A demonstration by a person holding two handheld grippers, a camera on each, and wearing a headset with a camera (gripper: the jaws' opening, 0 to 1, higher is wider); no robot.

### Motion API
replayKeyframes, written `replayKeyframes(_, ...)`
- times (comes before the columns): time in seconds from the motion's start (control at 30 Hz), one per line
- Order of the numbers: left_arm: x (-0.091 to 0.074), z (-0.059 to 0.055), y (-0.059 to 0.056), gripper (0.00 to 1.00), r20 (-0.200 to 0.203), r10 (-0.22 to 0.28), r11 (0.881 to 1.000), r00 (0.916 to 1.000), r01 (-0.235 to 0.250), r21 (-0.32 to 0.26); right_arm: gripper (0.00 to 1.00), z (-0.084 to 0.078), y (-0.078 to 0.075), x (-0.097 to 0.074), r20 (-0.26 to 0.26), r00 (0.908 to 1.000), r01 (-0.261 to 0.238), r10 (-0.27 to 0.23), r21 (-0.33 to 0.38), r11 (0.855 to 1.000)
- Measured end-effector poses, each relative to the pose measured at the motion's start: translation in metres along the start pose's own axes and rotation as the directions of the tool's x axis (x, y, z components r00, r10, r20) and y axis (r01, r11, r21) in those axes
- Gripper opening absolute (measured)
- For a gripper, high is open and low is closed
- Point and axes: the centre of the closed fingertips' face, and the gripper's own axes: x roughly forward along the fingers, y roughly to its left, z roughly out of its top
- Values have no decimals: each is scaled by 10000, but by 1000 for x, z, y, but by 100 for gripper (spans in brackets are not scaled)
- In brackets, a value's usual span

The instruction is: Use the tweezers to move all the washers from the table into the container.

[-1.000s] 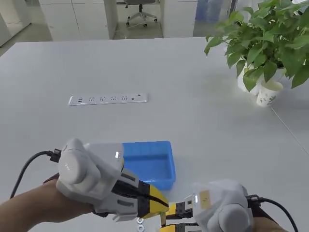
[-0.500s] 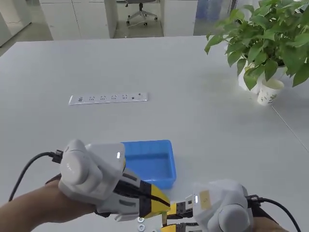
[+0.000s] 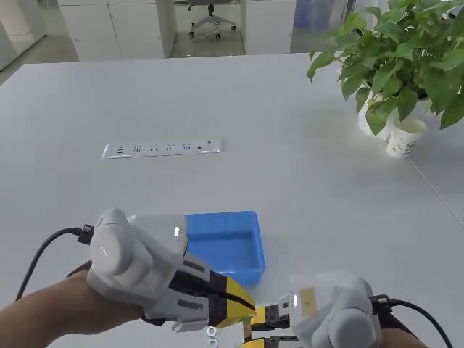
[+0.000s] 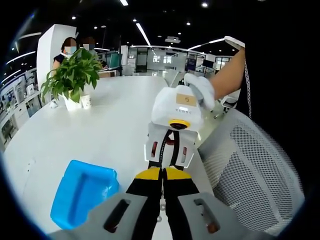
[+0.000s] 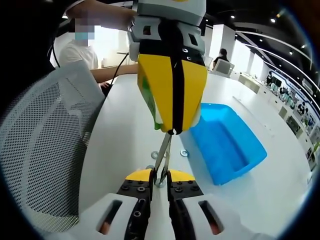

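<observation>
The blue container sits on the white table, just beyond both grippers. My left gripper points right with its yellow jaws closed. My right gripper faces it from the lower right. In the right gripper view, thin metal tweezers run from the left gripper's jaw tips down into my right gripper, whose jaws are closed on them. Washers lie on the table by the container. One washer lies under the left gripper. The left gripper view has its own jaws pressed together.
A white power strip lies farther back on the table. A potted plant and a paper cup stand at the back right. A mesh chair is beside the table's near edge.
</observation>
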Motion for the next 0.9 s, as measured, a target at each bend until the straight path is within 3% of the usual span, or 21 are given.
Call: replayKeyframes(0.9, 4, 0, 1, 3, -94, -47, 10000, 9999, 47, -85, 8, -1, -2, 0, 57, 9999, 80, -84, 765, 9970)
